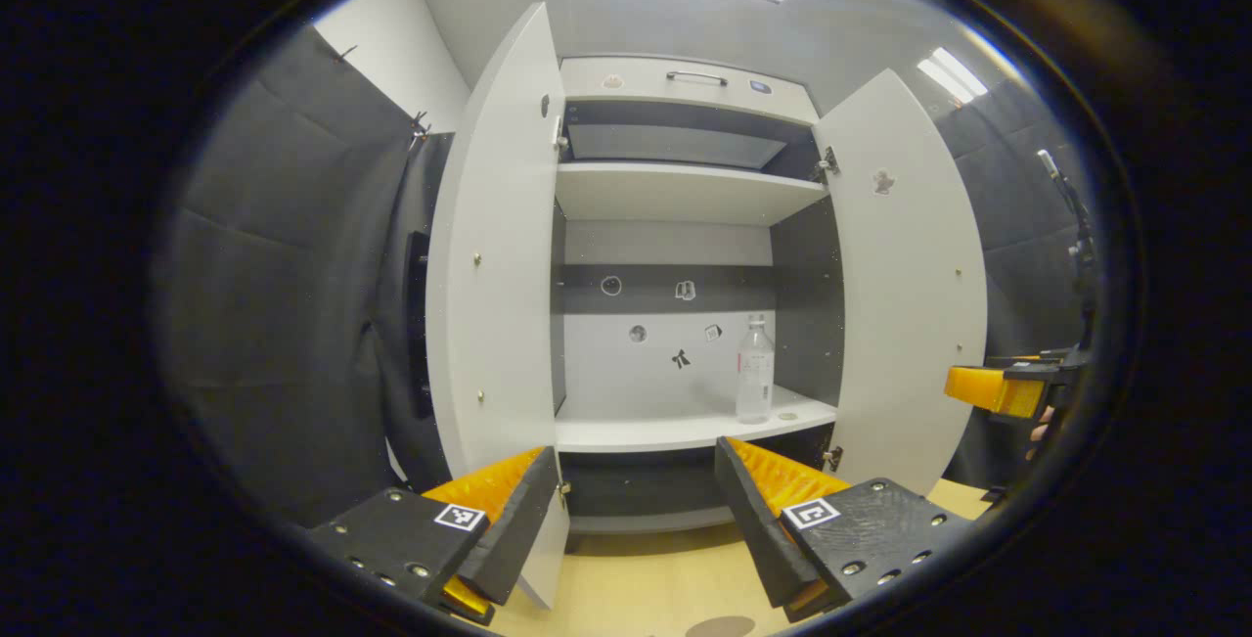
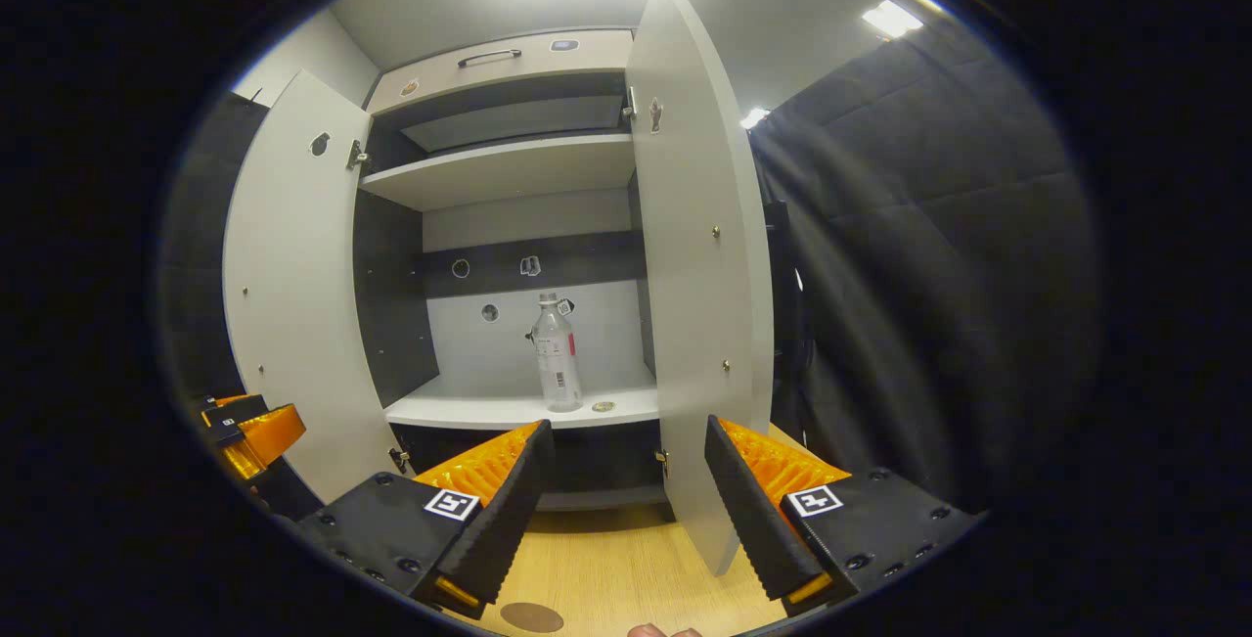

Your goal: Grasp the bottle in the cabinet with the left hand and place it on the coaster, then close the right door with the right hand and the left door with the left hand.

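A clear plastic bottle [image 1: 754,370] with a white cap stands upright on the right part of the cabinet's lower shelf [image 1: 646,430]. Both white doors hang wide open: the left door [image 1: 494,255] and the right door [image 1: 910,295]. My left gripper [image 1: 631,466] is open in front of the cabinet, well short of the bottle. In the right gripper view the bottle [image 2: 558,355] stands beyond my open right gripper [image 2: 628,436], whose right finger sits just past the right door's [image 2: 699,275] edge. A brown round coaster [image 2: 531,616] lies on the wooden table [image 2: 626,559], and the coaster [image 1: 721,626] lies below the left gripper.
A small round disc [image 1: 786,415] lies on the shelf beside the bottle. An upper shelf [image 1: 675,195] and a drawer with a handle [image 1: 696,77] sit above. The right gripper [image 1: 998,390] hovers past the right door. Black cloth walls flank the cabinet.
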